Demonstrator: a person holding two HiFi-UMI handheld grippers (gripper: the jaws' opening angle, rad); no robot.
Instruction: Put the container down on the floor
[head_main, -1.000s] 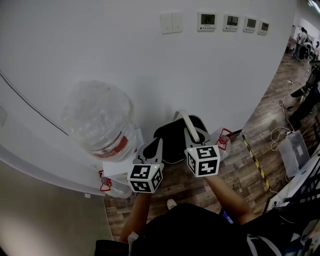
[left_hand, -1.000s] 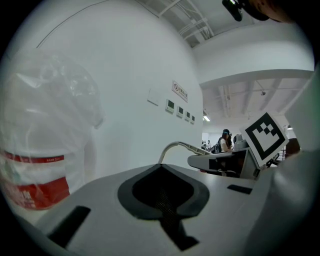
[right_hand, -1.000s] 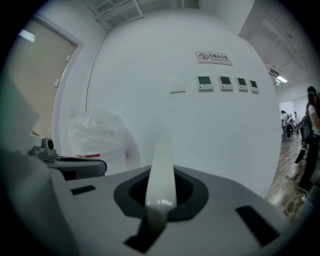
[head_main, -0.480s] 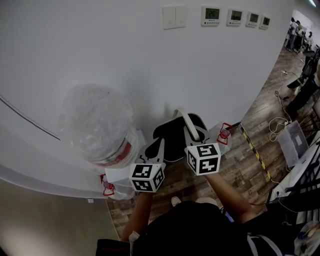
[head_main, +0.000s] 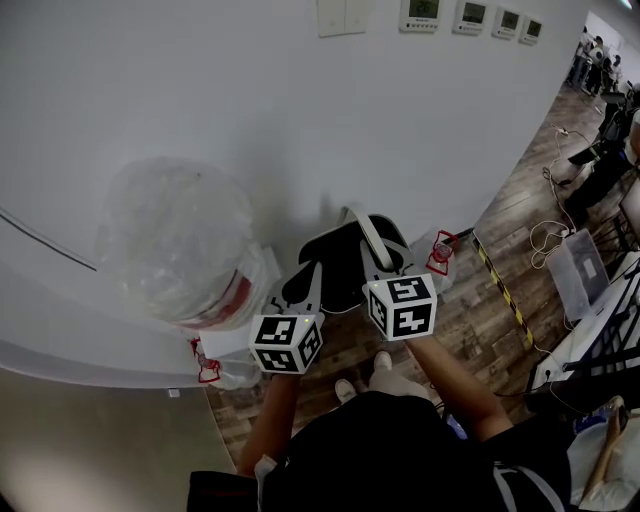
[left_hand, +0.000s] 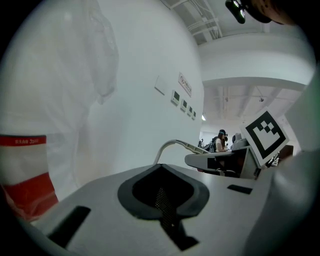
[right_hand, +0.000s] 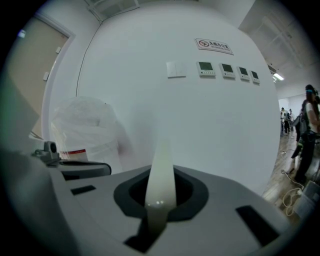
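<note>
Barely shifted since half a second ago: tongs and container keep their place right of the bagged bin; the head view has tipped down, so the wall panels now meet its top edge.

- Person's light shoes (head_main: 395, 380): on the brown wood-plank floor (head_main: 480, 330), right of and nearer than the bin.
- Left tongs (head_main: 310, 275): pressed together, tips against the container's side nearest the bin; whether they pinch it cannot be told.
- Right tongs (head_main: 372, 258): clamped on the pale curved strap handle (right_hand: 160, 170).
- Black open-topped container (head_main: 335, 262): carried between both tongs, just right of the bin, above the floor.
- Clear-plastic-bagged white bin with red band (head_main: 175, 240): against the white wall.
- Grey wall control panels (head_main: 420, 12): high, beyond the bin.
</note>
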